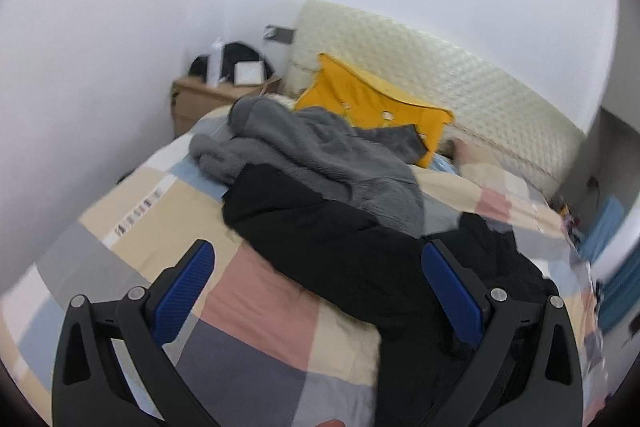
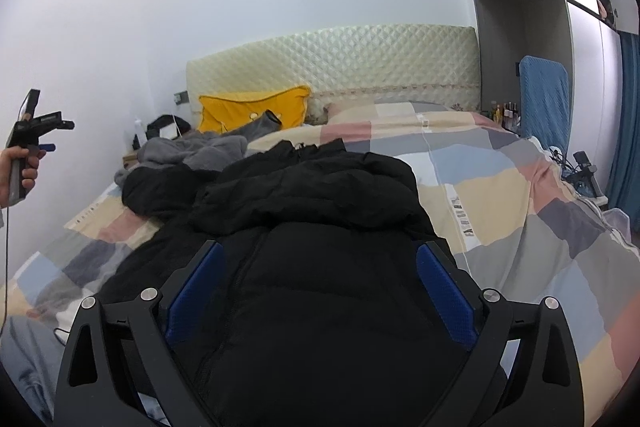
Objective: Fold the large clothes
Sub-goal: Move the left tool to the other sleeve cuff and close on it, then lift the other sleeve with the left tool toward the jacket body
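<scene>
A large black puffer jacket (image 2: 316, 227) lies crumpled on the patchwork bed cover (image 2: 500, 195). In the left wrist view the jacket (image 1: 344, 251) stretches from centre to lower right. A grey fleece garment (image 1: 316, 155) lies behind it, partly over it. My left gripper (image 1: 318, 279) is open, above the bed, with the jacket between and beyond its blue pads (image 1: 184, 291). My right gripper (image 2: 318, 283) is open and held over the jacket's front zip. The left gripper also shows at the left edge of the right wrist view (image 2: 38, 135), held in a hand.
A yellow cushion (image 1: 372, 103) leans on the cream quilted headboard (image 1: 460, 83). A wooden nightstand (image 1: 208, 99) with dark items stands at the bed's far left corner. A blue chair back (image 2: 544, 99), bottles and a grey wardrobe (image 2: 520, 39) are on the right.
</scene>
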The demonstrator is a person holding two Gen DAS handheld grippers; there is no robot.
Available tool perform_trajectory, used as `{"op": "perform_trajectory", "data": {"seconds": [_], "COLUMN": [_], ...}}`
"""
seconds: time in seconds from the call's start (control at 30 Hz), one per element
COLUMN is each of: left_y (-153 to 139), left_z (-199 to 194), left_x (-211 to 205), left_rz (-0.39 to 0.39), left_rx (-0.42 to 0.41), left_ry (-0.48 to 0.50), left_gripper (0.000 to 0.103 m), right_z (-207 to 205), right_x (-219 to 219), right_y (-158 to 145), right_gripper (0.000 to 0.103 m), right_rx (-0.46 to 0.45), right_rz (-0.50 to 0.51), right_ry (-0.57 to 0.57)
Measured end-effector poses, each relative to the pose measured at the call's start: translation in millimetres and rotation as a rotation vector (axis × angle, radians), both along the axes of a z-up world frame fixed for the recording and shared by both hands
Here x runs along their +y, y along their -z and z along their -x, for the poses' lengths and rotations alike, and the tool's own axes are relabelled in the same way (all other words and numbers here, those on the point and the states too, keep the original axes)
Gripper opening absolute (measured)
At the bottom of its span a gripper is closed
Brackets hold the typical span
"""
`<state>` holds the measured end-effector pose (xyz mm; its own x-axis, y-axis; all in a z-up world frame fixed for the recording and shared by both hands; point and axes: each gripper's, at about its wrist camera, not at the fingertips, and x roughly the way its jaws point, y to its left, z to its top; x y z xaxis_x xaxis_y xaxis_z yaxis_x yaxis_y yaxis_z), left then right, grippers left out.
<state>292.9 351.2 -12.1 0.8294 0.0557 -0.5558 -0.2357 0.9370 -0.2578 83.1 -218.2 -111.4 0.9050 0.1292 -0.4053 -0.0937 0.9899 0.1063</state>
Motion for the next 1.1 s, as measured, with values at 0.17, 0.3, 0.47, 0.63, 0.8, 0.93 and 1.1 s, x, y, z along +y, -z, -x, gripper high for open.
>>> {"op": "perform_trajectory", "data": {"seconds": [0.17,0.3,0.47,0.63,0.8,0.93,1.1], "left_y": [51,89,131,166,206,242,267], "left_z": [-36,-68,-105,-139,-177,-200,-229], "left_x": [42,70,102,125,138,144,144], "left_rz": [0.075,0.095,0.182,0.283,0.361,0.433,0.492], "left_rx": [0.076,0.132,0.169,0.182,0.183,0.180,0.146], "left_ry": [-0.031,-0.045,-0.043,-0.042,-0.031,-0.052,-0.078], "left_gripper": [0.103,0.103,0.103,0.102,0.102,0.102,0.102], "right_z": [-12,-25,-42,-53,-66,-82,-100], "right_x": [10,21,27,33,39,48,58], "right_y": [2,8,16,15,18,25,35], "right_gripper": [0.097,0.097,0.097,0.097,0.097,0.097,0.097], "right_rx": [0.023,0.058,0.119,0.140,0.163,0.194,0.239], "right_rz": [0.004,0.019,0.008,0.015,0.035,0.066,0.076], "right_ry": [0.014,0.023,0.052,0.095,0.128,0.127,0.109]}}
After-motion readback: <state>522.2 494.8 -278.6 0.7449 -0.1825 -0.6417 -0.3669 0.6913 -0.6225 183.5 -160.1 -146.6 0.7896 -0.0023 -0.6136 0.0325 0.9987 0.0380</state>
